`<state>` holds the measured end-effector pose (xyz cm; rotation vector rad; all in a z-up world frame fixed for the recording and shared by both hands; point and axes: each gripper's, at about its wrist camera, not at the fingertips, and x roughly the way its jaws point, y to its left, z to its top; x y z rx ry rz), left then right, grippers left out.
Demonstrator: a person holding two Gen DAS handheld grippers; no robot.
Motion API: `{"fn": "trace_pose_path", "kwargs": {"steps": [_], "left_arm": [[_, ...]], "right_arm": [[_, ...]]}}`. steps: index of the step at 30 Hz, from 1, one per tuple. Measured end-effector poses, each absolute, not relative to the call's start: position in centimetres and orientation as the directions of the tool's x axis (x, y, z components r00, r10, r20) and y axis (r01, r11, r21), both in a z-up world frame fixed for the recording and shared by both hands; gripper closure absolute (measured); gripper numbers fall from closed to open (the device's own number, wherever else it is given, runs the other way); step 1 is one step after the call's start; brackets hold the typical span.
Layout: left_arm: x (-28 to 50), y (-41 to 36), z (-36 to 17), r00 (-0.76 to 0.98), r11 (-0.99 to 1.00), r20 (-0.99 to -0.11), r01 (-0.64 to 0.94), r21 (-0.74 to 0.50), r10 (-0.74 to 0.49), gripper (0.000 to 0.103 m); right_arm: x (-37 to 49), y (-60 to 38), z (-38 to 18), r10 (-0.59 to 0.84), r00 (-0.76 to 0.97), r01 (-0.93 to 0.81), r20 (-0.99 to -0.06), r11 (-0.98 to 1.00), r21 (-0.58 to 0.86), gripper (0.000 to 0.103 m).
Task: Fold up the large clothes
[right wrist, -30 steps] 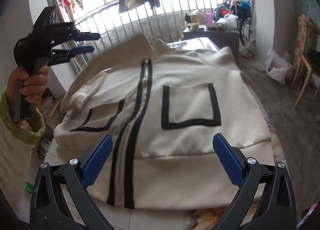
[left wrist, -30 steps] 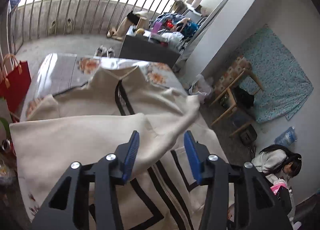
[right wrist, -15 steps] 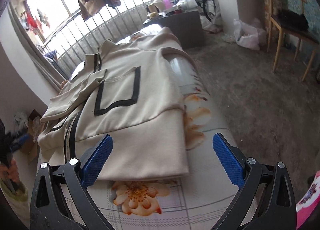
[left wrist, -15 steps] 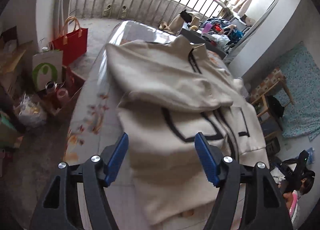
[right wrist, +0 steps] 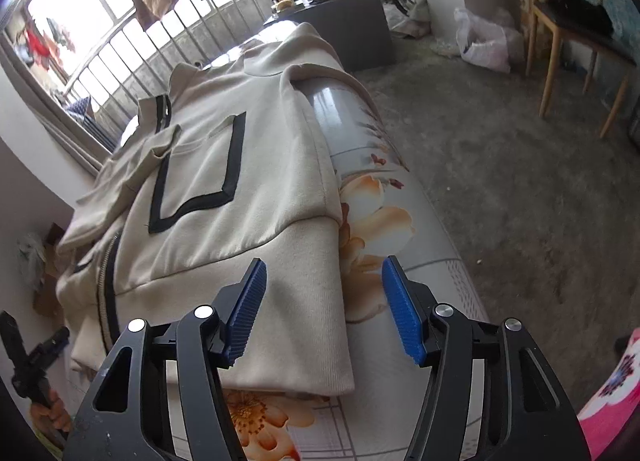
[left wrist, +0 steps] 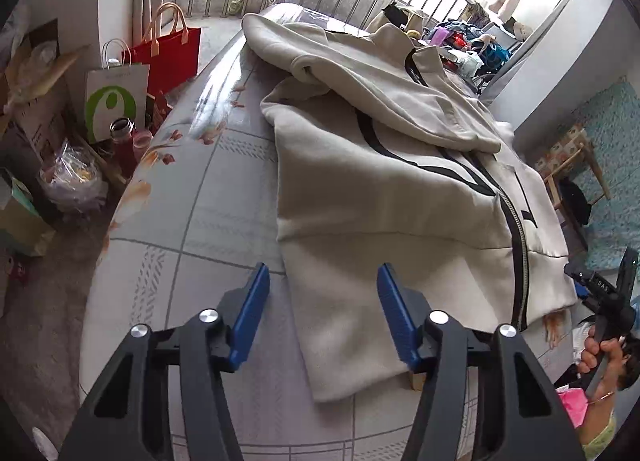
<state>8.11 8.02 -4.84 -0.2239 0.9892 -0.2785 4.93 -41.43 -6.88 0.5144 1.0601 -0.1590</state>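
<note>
Over hem corners (jacket (left wrist: 384,197)): closing claws

A red paper shopping bag (left wrist: 170,57) stood on the floor beside a white paper bag with a green logo (left wrist: 116,99). A wooden chair (right wrist: 576,37) stood on the grey floor near a white plastic bag (right wrist: 484,45). Garments hung above the metal window railing (right wrist: 132,61).

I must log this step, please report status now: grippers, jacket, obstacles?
Left gripper and right gripper closing, each over a hem corner, nothing gripped. Cream zip jacket flat on table. No obstacle.
</note>
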Motion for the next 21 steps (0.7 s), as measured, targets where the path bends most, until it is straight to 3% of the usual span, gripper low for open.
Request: {"fn": "trace_pose_path", "kwargs": {"steps": [3,5,7,14,21], "left_arm": [[8.2,6.9,-5.1,0.553,0.963,-0.788,0.140,-0.232,-0.270,0.068],[8.3,6.5,-5.2,0.577,0.976,-0.788,0.132,-0.171,-0.216,0.087],[8.4,6.9,-4.8,0.581,0.974,-0.782,0.133,-0.182,-0.226,0.095],[3.6,9.0,2.8,0.664,0.960,-0.697,0.246,-0.137,-0.270,0.099],[-3.2,13.5,4.7,0.603,0.954,-0.745,0.253,-0.158,-0.283,0.099]], "right_arm": [[6.2,-39.8,-7.3,0.071,0.455,0.314,-0.888,0.920,0.235,0.066],[6.6,-39.1,-7.2,0.048,0.443,0.287,-0.895,0.938,0.193,0.083],[6.7,-38.7,-6.2,0.042,0.446,0.264,-0.894,0.948,0.177,0.099],[3.6,-38.8,1.6,0.108,0.571,0.193,-0.814,0.946,0.261,0.101],[-5.0,-38.2,4.2,0.194,0.554,0.146,-0.810,0.935,0.324,0.101]]}}
